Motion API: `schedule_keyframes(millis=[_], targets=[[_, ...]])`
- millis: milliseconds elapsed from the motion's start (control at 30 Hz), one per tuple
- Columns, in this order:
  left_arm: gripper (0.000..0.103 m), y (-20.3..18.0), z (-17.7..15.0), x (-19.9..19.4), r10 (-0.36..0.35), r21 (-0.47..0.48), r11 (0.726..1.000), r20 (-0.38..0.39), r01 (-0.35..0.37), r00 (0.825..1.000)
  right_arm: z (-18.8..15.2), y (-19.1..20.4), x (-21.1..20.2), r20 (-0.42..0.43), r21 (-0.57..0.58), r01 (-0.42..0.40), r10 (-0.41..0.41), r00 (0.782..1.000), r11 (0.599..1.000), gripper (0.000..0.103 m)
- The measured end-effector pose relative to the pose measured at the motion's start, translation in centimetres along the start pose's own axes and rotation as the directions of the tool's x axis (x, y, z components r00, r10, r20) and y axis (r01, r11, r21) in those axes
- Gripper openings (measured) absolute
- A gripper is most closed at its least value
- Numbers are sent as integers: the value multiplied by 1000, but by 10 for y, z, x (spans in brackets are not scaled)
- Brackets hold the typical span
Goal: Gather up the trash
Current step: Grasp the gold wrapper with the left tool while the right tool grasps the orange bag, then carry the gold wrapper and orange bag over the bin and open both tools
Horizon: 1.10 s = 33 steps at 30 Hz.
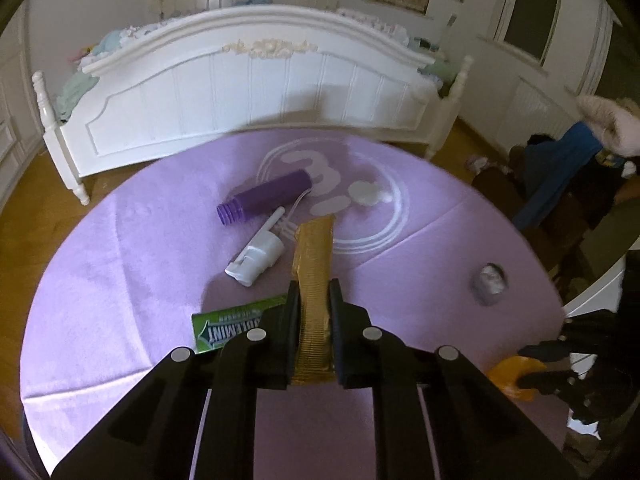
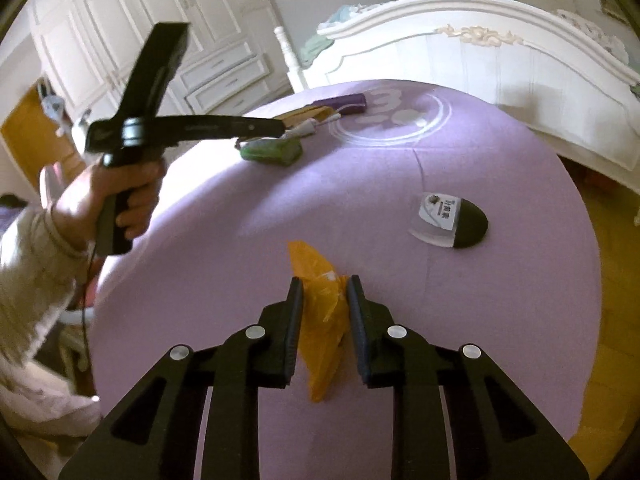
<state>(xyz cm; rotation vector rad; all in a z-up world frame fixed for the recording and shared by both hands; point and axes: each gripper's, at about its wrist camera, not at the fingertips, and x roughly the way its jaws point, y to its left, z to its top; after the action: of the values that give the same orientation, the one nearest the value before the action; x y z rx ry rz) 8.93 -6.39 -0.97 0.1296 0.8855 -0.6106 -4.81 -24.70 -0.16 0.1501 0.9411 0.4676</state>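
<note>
In the left wrist view my left gripper [image 1: 314, 283] is shut on a long gold wrapper [image 1: 314, 248], which runs forward from between the pads over the round purple mat [image 1: 120, 260]. In the right wrist view my right gripper [image 2: 325, 280] is shut on a crumpled orange plastic scrap [image 2: 320, 320] near the mat's front edge. A green gum pack [image 1: 236, 324] lies just left of the left fingers. A white crumpled pack [image 1: 256, 260] and a purple tube [image 1: 264, 200] lie further ahead. The left gripper [image 2: 280, 123] and a hand [image 2: 112, 200] show at upper left of the right wrist view.
A clear blister pack with a black half [image 2: 448, 222] lies to the right on the mat. A white tissue wad [image 1: 368, 194] sits by the mat's white ring. A white bed footboard [image 1: 248, 92] stands behind the mat, white cupboards [image 2: 160, 20] at left, clothes piled at right [image 1: 560, 184].
</note>
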Motion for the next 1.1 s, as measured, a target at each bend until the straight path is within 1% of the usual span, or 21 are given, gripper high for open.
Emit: schedule_keyframes(millis=[67,233,333,467,667,800,900,1000,1067,1100], targets=[[15,-1,-1,-14,-6,-5,1000,26,6,1000,2,1,-5,15,21,-24,24,1000,1000,23],[15,3,-16,-59,6,-37,999,109,-2,994,15,13,-17,53,61,-100,97,994,993,23],[15,16,-31,-84,34,-79,997,149,-22,988,28,26,-18,65,66,-147,143,988,987,23],[15,40,-56,-114,95,-158,985,190,-64,977,48,53,-15,75,39,-206,203,976,978,23],[15,83,-104,-158,208,-284,948,215,-143,954,83,108,4,52,-30,-292,293,955,956,23],[15,111,-137,-181,291,-350,913,199,-209,936,103,157,31,1,-77,-358,359,933,931,23],[15,131,-160,-196,326,-407,885,193,-227,925,116,194,56,-45,-91,-402,399,916,911,20],[15,152,-181,-209,359,-456,856,184,-244,915,127,228,82,-85,-109,-426,419,904,898,20],[15,161,-190,-214,374,-480,840,174,-253,911,131,247,100,-112,-127,-428,416,903,895,20],[15,167,-197,-216,382,-494,830,168,-257,909,132,259,111,-131,-146,-416,399,907,897,20]])
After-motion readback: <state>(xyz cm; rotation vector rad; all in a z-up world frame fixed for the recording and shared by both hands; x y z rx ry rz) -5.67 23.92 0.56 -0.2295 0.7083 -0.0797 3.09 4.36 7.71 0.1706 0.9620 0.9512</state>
